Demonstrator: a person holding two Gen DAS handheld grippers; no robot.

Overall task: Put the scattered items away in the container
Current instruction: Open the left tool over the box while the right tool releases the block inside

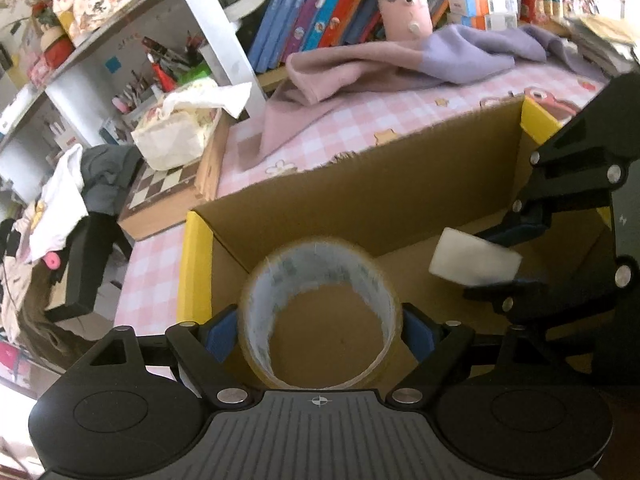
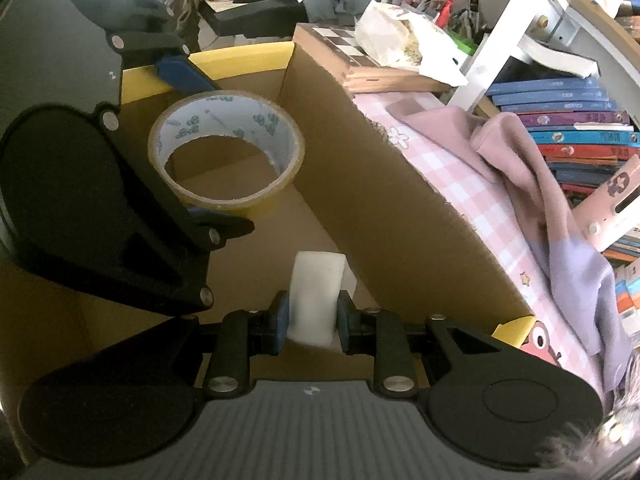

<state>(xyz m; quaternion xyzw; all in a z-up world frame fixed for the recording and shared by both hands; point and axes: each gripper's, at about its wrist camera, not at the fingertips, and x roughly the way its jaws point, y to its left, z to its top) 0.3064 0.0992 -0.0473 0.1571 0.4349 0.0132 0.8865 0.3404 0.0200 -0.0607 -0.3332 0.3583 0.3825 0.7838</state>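
Tape, a wide roll of brownish translucent packing tape with a white printed core [image 1: 320,312], sits between the blue pads of the left gripper [image 1: 320,334], one pad against each outer side of the roll, so the jaws stand wide apart around it. Whether the pads press on the roll or have just let go I cannot tell; the roll hangs inside the open brown cardboard box with yellow-taped corners [image 1: 360,196], above its floor, which suggests it is held there in order to be dropped in.

Beyond the left jaw's far side, the right gripper [image 2: 312,316] pinches a white rectangular foam-like block [image 2: 316,300] between its own blue pads, jaws drawn close onto the block's narrow faces. That block also sits within the box walls, ahead of the pads and tilted downward, probably waiting its turn for release.

Both grippers point steeply down into the box, likely so each item falls onto the cardboard floor rather than the pink checked tablecloth [image 1: 440,92] outside it.
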